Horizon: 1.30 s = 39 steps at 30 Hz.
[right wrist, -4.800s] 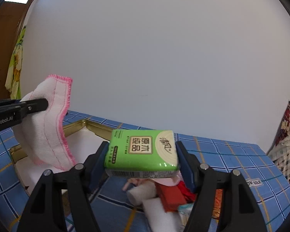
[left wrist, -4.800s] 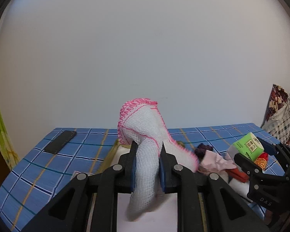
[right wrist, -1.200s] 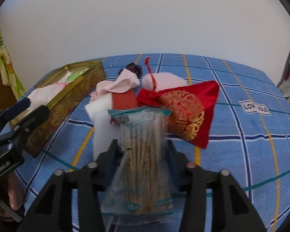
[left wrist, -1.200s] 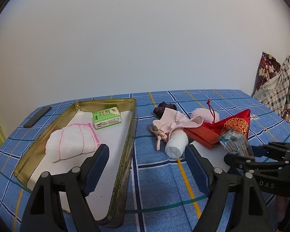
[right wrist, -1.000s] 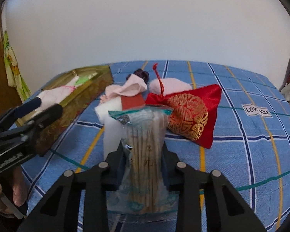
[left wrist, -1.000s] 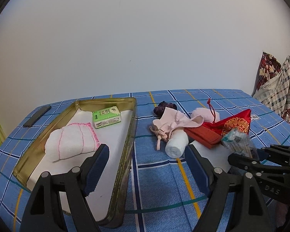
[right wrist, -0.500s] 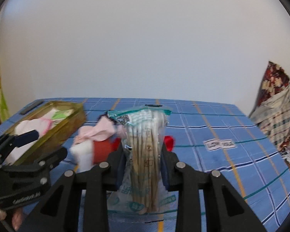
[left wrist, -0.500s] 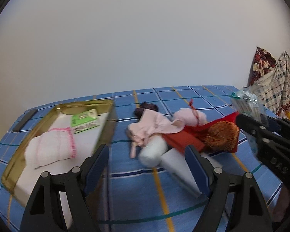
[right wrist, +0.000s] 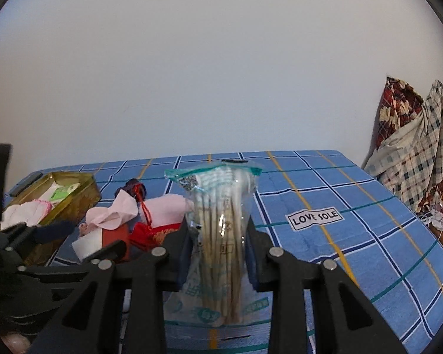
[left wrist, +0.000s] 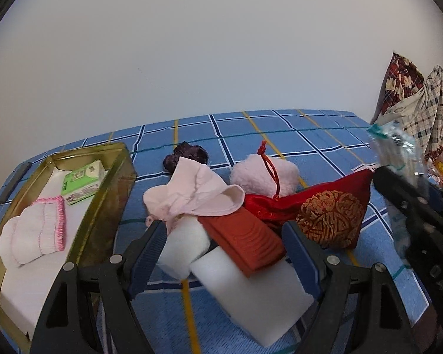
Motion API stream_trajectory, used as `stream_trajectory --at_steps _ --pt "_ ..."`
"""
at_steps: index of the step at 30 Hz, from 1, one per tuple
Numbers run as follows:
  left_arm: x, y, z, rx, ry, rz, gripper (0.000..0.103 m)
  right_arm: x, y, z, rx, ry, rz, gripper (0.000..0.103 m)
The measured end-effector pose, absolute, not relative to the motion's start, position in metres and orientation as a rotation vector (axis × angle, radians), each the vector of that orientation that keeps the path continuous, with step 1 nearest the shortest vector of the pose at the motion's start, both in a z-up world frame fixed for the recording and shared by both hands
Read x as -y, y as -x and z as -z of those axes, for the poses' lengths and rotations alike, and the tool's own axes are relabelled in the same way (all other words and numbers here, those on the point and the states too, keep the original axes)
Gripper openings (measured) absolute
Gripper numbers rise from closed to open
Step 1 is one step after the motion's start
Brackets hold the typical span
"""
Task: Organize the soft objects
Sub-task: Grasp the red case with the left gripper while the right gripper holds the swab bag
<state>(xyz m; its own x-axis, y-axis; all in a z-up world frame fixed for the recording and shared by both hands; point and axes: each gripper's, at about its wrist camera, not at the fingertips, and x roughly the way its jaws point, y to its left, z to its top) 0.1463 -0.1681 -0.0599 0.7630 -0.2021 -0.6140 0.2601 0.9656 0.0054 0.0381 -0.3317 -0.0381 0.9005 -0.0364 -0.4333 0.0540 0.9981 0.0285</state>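
**Swab bag up, pile waiting**

Our right tongs (right wrist: 218,244) pinch the bag (right wrist: 218,230) mid-body, above the bed; it looks light, slick and crinkly. Our left tongs (left wrist: 226,255) gape wide around the foam block (left wrist: 251,292), probably soft and squashy.

A home, most likely a bedroom. A blue checked sheet (right wrist: 354,215) with a sewn "LOVE SOLE" label (right wrist: 315,217) covers what looks like a bed set against a plain white wall (left wrist: 221,53). At three o'clock, patterned and checked bedding (right wrist: 410,138) is piled up. A gold tin tray (left wrist: 109,206) and small cloth pouches lie at nine o'clock.
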Motion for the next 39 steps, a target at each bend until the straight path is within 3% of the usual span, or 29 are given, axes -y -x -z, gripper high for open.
stream_trajectory --at_steps 18,24,39 --pt "0.180 -0.170 0.070 -0.737 -0.126 0.232 0.081 0.326 -0.033 0.037 -0.422 -0.001 0.060 0.031" --pt "0.168 -0.169 0.069 -0.721 -0.106 0.261 0.057 0.324 -0.032 0.037 -0.415 -0.002 0.063 0.031" --pt "0.146 -0.152 0.065 -0.718 -0.068 0.337 0.041 0.325 -0.028 0.037 -0.399 -0.002 0.064 0.031"
